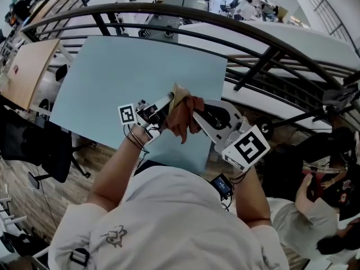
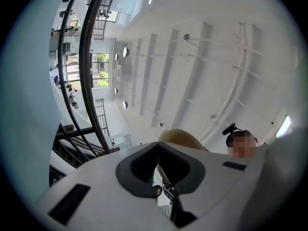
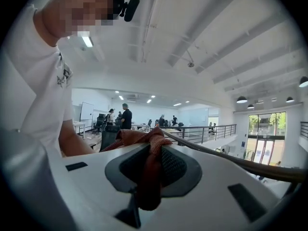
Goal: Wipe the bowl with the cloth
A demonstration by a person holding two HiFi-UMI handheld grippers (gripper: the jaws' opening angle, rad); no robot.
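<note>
while aloft, bowl (image 1: 180, 93) w/ cloth (image 1: 183, 118)

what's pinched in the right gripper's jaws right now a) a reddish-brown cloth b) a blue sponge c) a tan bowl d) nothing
A: the right gripper view shows the right gripper closed on the reddish-brown cloth, which bunches up between its jaws, while the tan bowl is held by the left gripper.

One bowl (image 1: 180, 93), one cloth (image 1: 183, 118), one table (image 1: 118, 72), two grippers (image 1: 170, 100) (image 1: 196, 115)
</note>
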